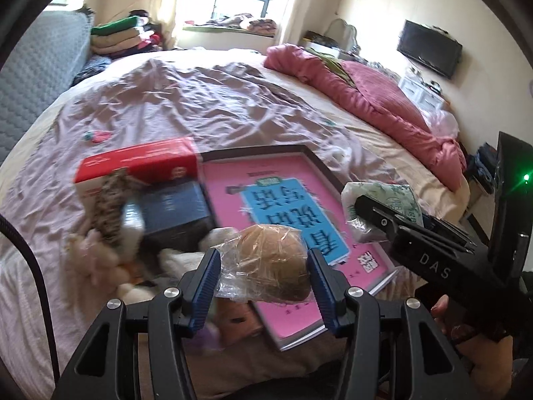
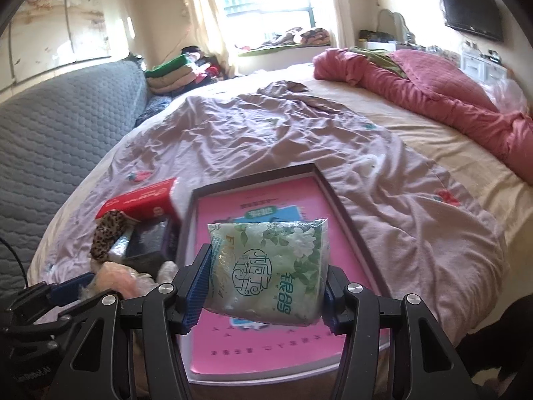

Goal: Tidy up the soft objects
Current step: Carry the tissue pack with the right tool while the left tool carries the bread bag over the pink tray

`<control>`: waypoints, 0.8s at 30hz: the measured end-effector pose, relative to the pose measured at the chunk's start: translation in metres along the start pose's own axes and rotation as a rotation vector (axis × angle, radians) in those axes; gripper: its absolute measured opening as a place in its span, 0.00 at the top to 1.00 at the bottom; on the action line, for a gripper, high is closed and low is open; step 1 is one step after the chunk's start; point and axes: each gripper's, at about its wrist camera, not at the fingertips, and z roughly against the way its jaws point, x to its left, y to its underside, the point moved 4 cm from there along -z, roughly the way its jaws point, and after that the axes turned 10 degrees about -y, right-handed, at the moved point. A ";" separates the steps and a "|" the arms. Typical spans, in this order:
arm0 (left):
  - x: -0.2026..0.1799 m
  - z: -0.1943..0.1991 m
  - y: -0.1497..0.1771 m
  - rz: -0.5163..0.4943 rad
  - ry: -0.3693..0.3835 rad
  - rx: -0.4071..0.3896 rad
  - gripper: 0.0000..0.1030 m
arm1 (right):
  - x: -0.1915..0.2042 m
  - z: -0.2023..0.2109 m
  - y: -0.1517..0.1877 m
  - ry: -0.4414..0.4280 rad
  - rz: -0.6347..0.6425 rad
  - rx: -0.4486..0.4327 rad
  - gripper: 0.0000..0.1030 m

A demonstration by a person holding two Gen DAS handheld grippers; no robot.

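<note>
A brown bun in clear plastic wrap (image 1: 266,260) hangs above the bed, pinched between the blue pads of my left gripper (image 1: 265,283). My right gripper (image 2: 265,286) is shut on a green-and-white flowered tissue pack (image 2: 269,266), held over the pink book. That pack (image 1: 383,200) and the right gripper's black body also show at the right of the left wrist view. The left gripper's blue finger (image 2: 71,283) shows at the lower left of the right wrist view. A pale plush toy (image 1: 93,253) and a pinkish soft bundle (image 2: 116,276) lie on the sheet near the boxes.
A pink book (image 2: 266,350) lies in a dark-framed tray (image 2: 343,206) on the mauve sheet. A red box (image 1: 140,163), a dark blue box (image 1: 173,206) and a leopard-print item (image 2: 108,233) sit left of it. A pink duvet (image 2: 433,93) lies at the right, a grey headboard (image 2: 50,140) on the left.
</note>
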 end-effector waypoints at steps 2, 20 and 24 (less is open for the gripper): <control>-0.013 -0.010 0.002 -0.028 0.004 0.020 0.48 | -0.011 0.001 0.002 0.011 -0.017 0.002 0.44; -0.060 -0.073 0.034 -0.130 0.018 0.193 0.48 | -0.051 -0.028 0.036 0.001 -0.089 0.131 0.44; -0.062 -0.075 0.037 -0.142 0.017 0.197 0.47 | -0.058 -0.038 0.046 0.013 -0.103 0.167 0.44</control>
